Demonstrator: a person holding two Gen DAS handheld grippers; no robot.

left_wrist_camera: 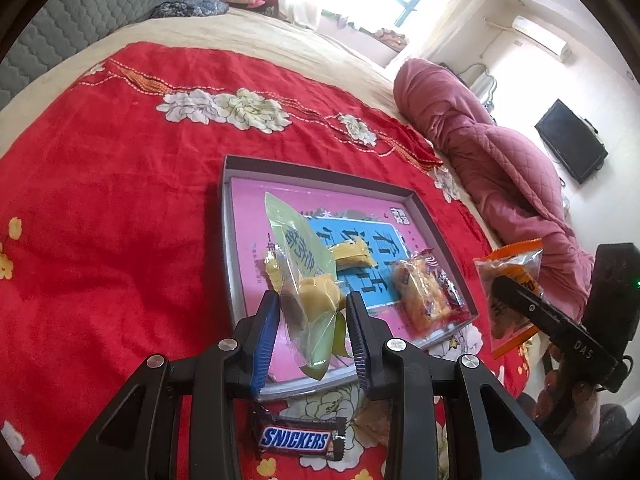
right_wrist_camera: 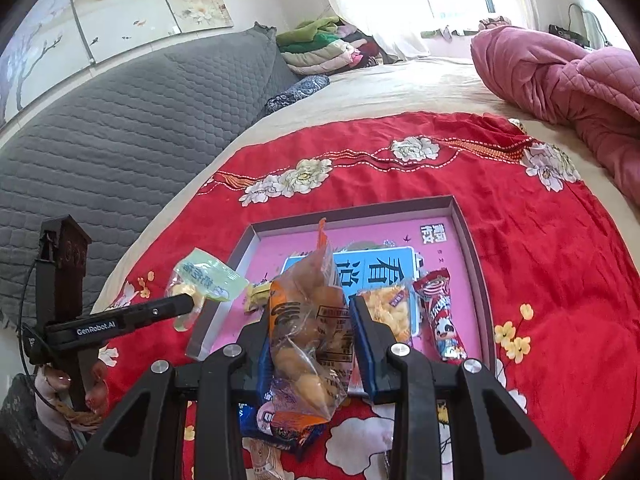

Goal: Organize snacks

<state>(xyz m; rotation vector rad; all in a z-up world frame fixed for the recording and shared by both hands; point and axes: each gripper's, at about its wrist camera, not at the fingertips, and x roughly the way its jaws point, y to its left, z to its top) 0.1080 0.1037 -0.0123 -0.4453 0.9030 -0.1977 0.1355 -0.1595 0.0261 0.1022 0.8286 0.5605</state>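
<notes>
Meanwhile, both grippers hovered over the tray [left_wrist_camera: 240, 240] on the bed: left gripper [left_wrist_camera: 312, 300] jaws clamped a green-wrapped snack [left_wrist_camera: 300, 256], right gripper [right_wrist_camera: 312, 308] jaws clamped an orange-wrapped snack [right_wrist_camera: 308, 312].

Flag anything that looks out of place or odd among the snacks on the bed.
One Snickers bar lies on the red blanket outside the tray, while other snacks sit inside it. The left claw holds a green packet and the right claw an orange one. Nothing looks spilled or torn.
</notes>
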